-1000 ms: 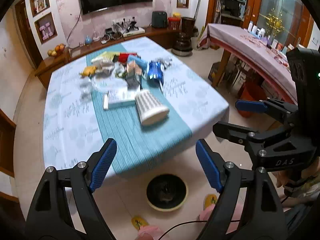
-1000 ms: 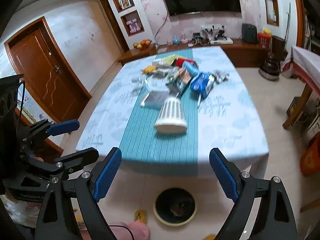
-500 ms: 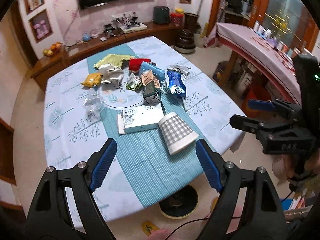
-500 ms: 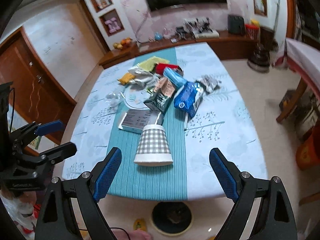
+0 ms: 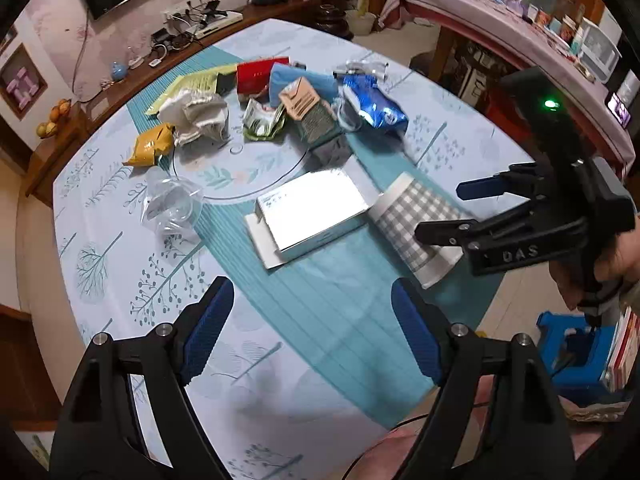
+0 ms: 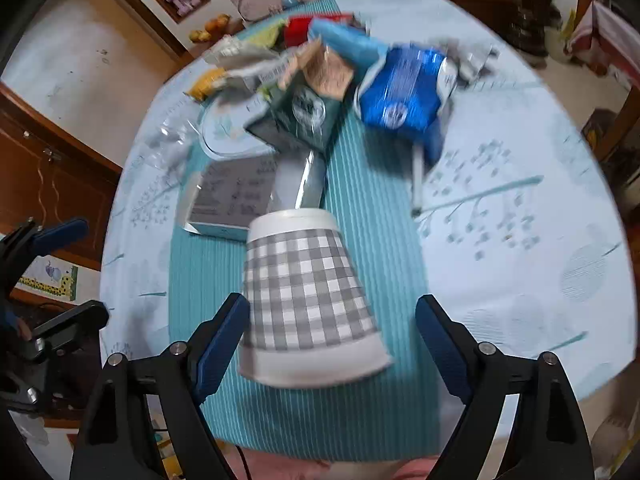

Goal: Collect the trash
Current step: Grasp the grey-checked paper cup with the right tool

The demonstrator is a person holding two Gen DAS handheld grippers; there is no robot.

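Observation:
A grey checked paper cup (image 6: pixel 304 300) (image 5: pixel 420 224) lies on its side on the teal runner (image 6: pixel 372 220), rim toward me. My right gripper (image 6: pixel 332 332) stands open with the cup's rim end between its fingers, not clamped. In the left wrist view the right gripper (image 5: pixel 460 212) hangs over that cup. Beside the cup lies a flat white box (image 5: pixel 312 212). Behind it sit a blue foil bag (image 6: pixel 400 96), a dark carton (image 6: pixel 300 116), crumpled paper (image 5: pixel 196 116), a yellow packet (image 5: pixel 152 146) and a clear plastic bag (image 5: pixel 172 208). My left gripper (image 5: pixel 312 320) is open above bare cloth.
The table (image 5: pixel 120 272) carries a pale blue printed cloth. A long sideboard (image 5: pixel 132 84) with cables and fruit runs behind it. A second cloth-covered table (image 5: pixel 500 16) with bottles stands at the right. A blue stool (image 5: pixel 572 344) sits on the floor near the hand.
Both grippers have come forward and down over the table. The right one has closed in on the checked cup, which now lies between its open fingers. The trash looks larger and nearer.

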